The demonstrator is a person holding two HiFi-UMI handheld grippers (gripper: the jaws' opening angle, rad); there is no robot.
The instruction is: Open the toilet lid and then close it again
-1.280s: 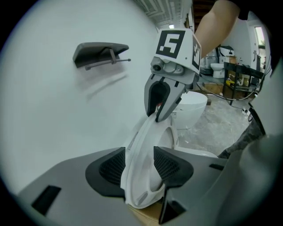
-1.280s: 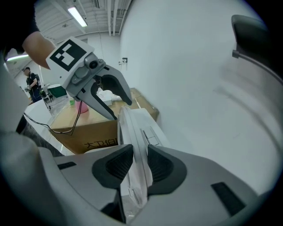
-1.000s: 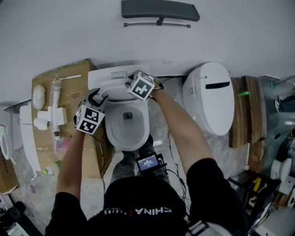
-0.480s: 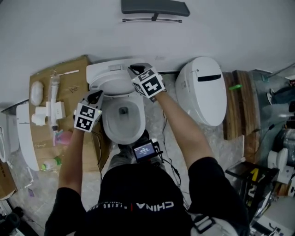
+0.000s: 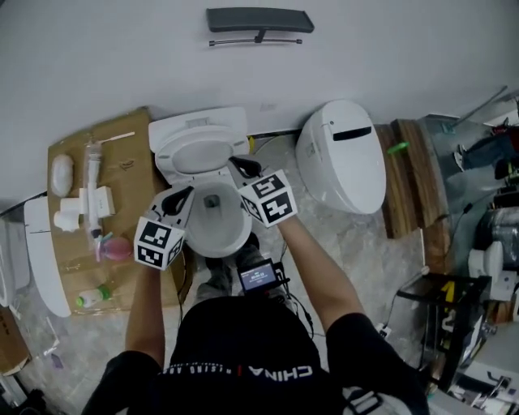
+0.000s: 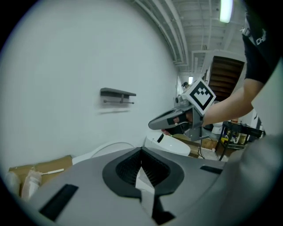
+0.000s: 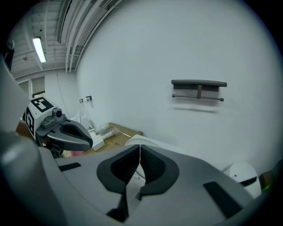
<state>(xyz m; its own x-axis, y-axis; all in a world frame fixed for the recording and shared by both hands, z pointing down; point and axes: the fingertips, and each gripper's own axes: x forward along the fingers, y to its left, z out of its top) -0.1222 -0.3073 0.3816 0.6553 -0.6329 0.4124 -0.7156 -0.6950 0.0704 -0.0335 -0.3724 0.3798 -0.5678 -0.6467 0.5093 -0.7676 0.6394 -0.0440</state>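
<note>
The left tongs [image 6: 141, 152] are clenched, their ribbed pads pressed flat together with nothing between them. The right tongs [image 7: 139, 148] have just been closing and now meet tip to tip, also with nothing between them. Each gripper view looks past its own tips at the white wall [image 6: 66, 88]. In the left gripper view the other gripper shows at 2 o'clock, and in the right gripper view the other shows at 9 o'clock.

In the head view the left tongs [image 5: 185, 193] lie at 10 o'clock of the toilet bowl [image 5: 212, 235], over its rim. The right tongs [image 5: 239, 164] lie at 1 o'clock, just beside the lid. Whether either one touches the porcelain cannot be told. The lid [image 5: 197, 154] is up, leaning back toward the tank [image 5: 199, 123] at 12 o'clock of the bowl, and the bowl lies open.

At 9 o'clock of the toilet a sheet of cardboard [image 5: 122, 146] lies on the floor, carrying white parts [image 5: 85, 207] and a pink thing [image 5: 116, 248]. A second white toilet [image 5: 340, 158] stands at 2 o'clock, with wooden planks [image 5: 413, 174] beyond it. A dark shelf [image 5: 259, 19] with a thin bar beneath it hangs on the wall at 12 o'clock. At 6 o'clock of the bowl a small lit screen [image 5: 259, 278] sits at the person's front.
</note>
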